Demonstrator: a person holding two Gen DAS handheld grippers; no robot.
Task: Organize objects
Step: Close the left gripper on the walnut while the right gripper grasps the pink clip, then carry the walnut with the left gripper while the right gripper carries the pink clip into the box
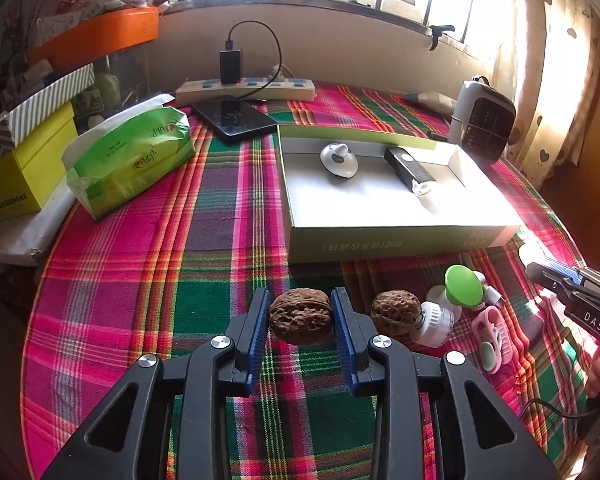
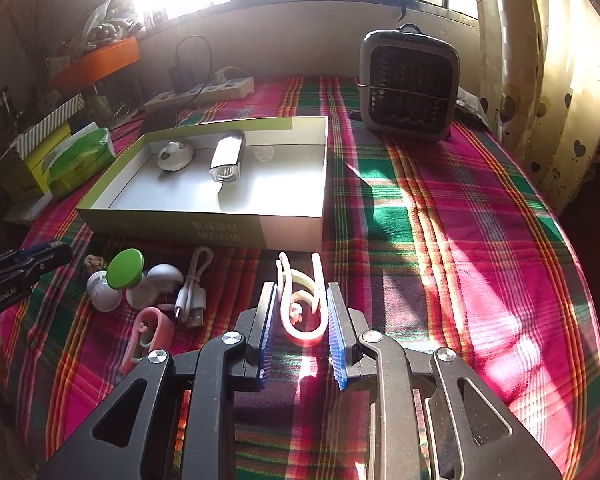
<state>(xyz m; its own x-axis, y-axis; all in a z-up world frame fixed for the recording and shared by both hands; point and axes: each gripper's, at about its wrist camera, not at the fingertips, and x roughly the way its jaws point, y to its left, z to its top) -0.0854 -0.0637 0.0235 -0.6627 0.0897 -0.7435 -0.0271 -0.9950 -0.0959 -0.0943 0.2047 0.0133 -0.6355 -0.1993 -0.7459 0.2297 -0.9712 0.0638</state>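
Note:
In the left wrist view my left gripper [image 1: 300,292] is shut on a brown walnut [image 1: 300,316], its blue pads pressing both sides just above the plaid cloth. A second walnut [image 1: 396,312] lies right of it. In the right wrist view my right gripper [image 2: 300,286] is shut on a pale pink clip [image 2: 300,308]. Ahead stands an open shallow box [image 1: 400,236] that holds a white round gadget [image 1: 339,159] and a black light [image 1: 410,170]. A white bulb-like piece [image 1: 436,320], a green cap [image 1: 464,286] and another pink clip [image 1: 492,336] lie between the grippers.
A white USB cable [image 2: 192,292] lies by the loose items. A small fan heater [image 2: 410,88] stands at the back right. A green tissue pack [image 1: 128,160], a yellow box [image 1: 20,176], a phone [image 1: 234,118] and a power strip [image 1: 244,90] fill the back left.

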